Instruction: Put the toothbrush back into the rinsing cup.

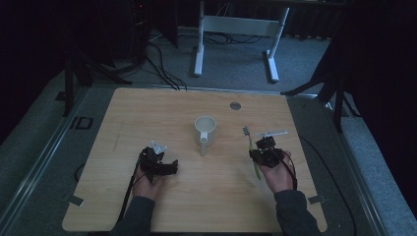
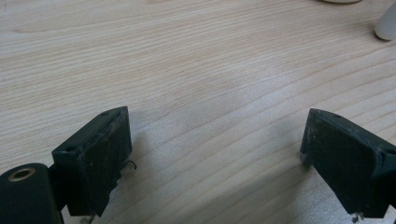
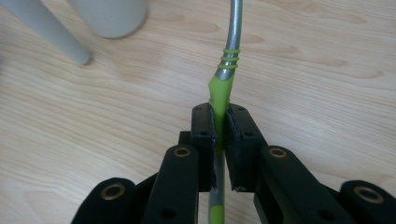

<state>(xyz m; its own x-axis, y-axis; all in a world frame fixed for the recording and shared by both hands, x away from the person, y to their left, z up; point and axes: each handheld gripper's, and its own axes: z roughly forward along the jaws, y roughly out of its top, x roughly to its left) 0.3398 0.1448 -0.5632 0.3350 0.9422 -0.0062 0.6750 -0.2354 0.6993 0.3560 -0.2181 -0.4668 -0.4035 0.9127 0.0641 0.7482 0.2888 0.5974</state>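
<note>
Your right gripper (image 3: 219, 135) is clamped on the green-and-grey plastic toothbrush (image 3: 223, 79), which lies on the pale wooden table (image 1: 206, 196) right of the white ceramic mug (image 1: 205, 129); your left gripper (image 2: 215, 154) rests with jaws wide apart, nothing between them

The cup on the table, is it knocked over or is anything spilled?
No. The white cup stands upright on the table with nothing spilled. The right gripper grips the green toothbrush neatly; the left gripper is open. Nothing stands out.
</note>
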